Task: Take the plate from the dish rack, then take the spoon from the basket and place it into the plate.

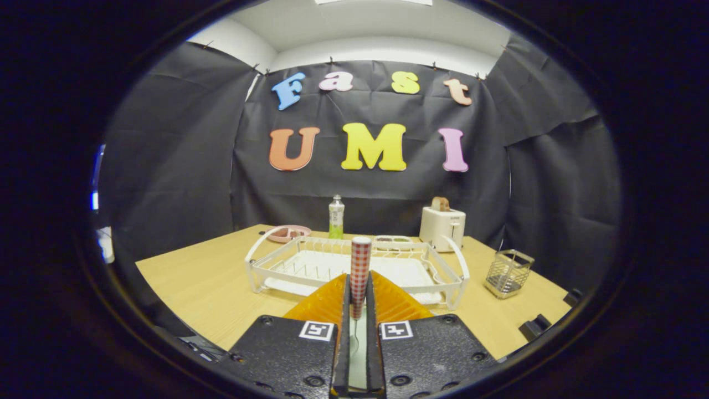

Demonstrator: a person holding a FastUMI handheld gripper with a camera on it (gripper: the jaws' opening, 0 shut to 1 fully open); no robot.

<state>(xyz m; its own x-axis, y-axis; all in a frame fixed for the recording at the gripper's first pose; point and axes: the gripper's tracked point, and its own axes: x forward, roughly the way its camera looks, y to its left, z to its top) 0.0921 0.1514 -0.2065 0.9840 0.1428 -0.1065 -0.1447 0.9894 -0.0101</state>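
Tool [359, 302] fingers pinch the checkered-handled spoon [360, 266] upright, lifted above the desk [210, 288], probably for carrying toward the plate [288, 233].

My tool [359, 299] is clamped on the spoon [360, 271], whose handle stands upright between the fingers. The rack [354, 269] blocks the way just ahead. I see bare counter [205, 282] left of it, and a narrower gap between rack and basket [508, 272]. Bottle [335, 217], toaster [442, 226] and plate [288, 233] stand behind the rack.
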